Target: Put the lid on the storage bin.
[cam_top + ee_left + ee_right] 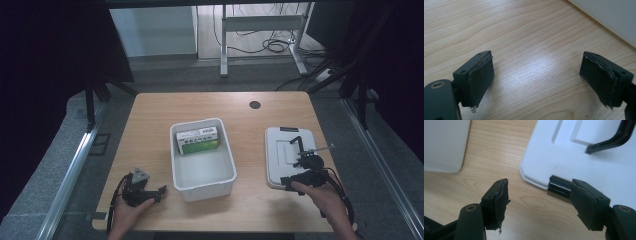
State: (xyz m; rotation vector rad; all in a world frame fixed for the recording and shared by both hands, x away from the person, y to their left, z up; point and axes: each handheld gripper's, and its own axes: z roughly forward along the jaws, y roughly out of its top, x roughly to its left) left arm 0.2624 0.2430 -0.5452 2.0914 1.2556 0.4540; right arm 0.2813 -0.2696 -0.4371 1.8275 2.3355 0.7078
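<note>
Right gripper [539, 202] spread wide, poised at the near edge of the white lid [290, 155], by its black latch [559, 187] — lid flat on the table, right of the open bin [202, 155]. Left gripper [536, 77] equally agape over bare wood. Likely trouble — sliding the flat lid instead of gripping its thin rim

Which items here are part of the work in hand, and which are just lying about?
In the job:
white lid, with the right gripper open at its edge clip
white bin
green box, inside the bin
left gripper, open over bare table

Lying about:
cables on the floor
desk frame behind the table
</note>
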